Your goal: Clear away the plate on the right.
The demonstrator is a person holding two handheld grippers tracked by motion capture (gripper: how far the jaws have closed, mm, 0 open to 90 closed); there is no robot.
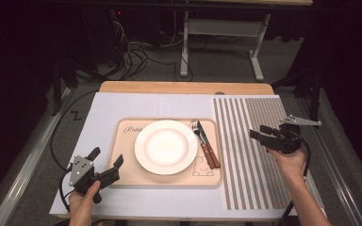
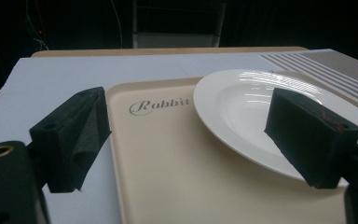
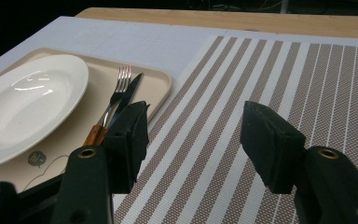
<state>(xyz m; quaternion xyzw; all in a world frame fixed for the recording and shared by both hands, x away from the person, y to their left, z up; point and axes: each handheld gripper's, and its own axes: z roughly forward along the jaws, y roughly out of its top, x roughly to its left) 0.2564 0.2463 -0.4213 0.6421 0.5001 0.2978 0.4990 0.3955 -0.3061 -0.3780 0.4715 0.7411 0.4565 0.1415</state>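
Observation:
A beige tray (image 1: pixel 127 129) lettered "Rabbit" holds a white plate (image 1: pixel 166 146), with a fork and a knife (image 1: pixel 205 146) side by side to the plate's right, their wooden handles pointing toward me. My left gripper (image 1: pixel 107 156) is open at the tray's near left corner; in the left gripper view its jaws (image 2: pixel 186 135) frame the tray (image 2: pixel 168 177) and the plate's rim (image 2: pixel 242 107) with nothing between them. My right gripper (image 1: pixel 259 132) hovers open over the striped placemat (image 1: pixel 250 174), right of the tray. The right gripper view has the cutlery (image 3: pixel 119 95) just left of its open, empty jaws (image 3: pixel 193 140).
A white board (image 1: pixel 108 106) covers the wooden table, whose far edge (image 1: pixel 184 87) shows bare wood. The striped placemat (image 3: pixel 270 74) lies along the tray's right side (image 3: pixel 154 81). Beyond the table, cables and a metal desk frame (image 1: pixel 186 47) stand on the floor.

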